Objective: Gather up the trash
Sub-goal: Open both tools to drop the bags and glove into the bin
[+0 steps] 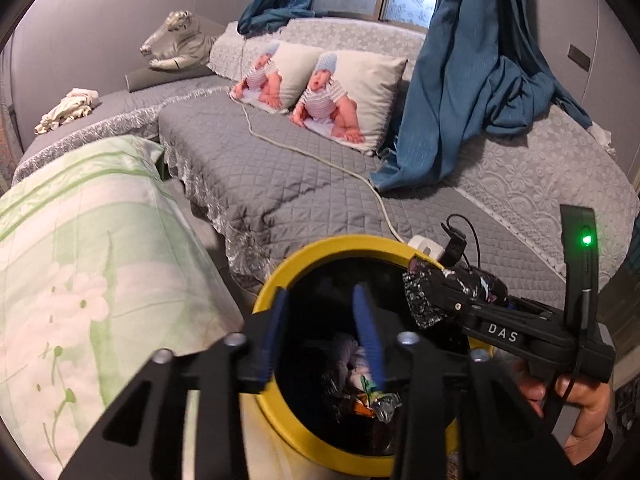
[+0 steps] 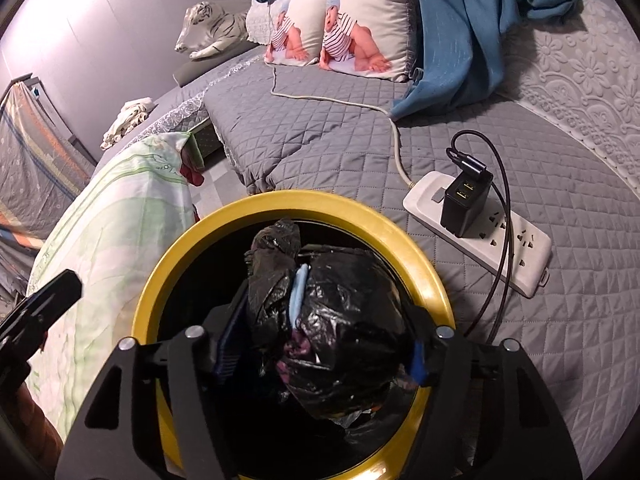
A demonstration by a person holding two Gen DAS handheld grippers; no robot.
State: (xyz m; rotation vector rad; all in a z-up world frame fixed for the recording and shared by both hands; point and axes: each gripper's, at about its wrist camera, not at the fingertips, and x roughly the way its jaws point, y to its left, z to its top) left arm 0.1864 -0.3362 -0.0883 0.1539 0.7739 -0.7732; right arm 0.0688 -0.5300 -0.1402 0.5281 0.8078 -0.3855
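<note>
A yellow-rimmed trash bin [image 1: 320, 248] with a black liner stands beside the bed; it also shows in the right wrist view [image 2: 412, 248]. Wrappers and other trash [image 1: 372, 392] lie inside it. My right gripper [image 2: 320, 344] is shut on a crumpled black plastic bag [image 2: 344, 320] and holds it over the bin's opening. The same bag [image 1: 448, 288] shows at the bin's right rim in the left wrist view. My left gripper [image 1: 320, 336] is open and empty just above the bin's near side.
A grey quilted bed [image 2: 320, 128] lies behind the bin. A white power strip [image 2: 500, 236] with a black charger [image 2: 464, 204] sits on it. Two baby-print pillows [image 1: 320, 84], blue curtains [image 1: 460, 80] and a green floral cushion [image 1: 80, 260] surround the bin.
</note>
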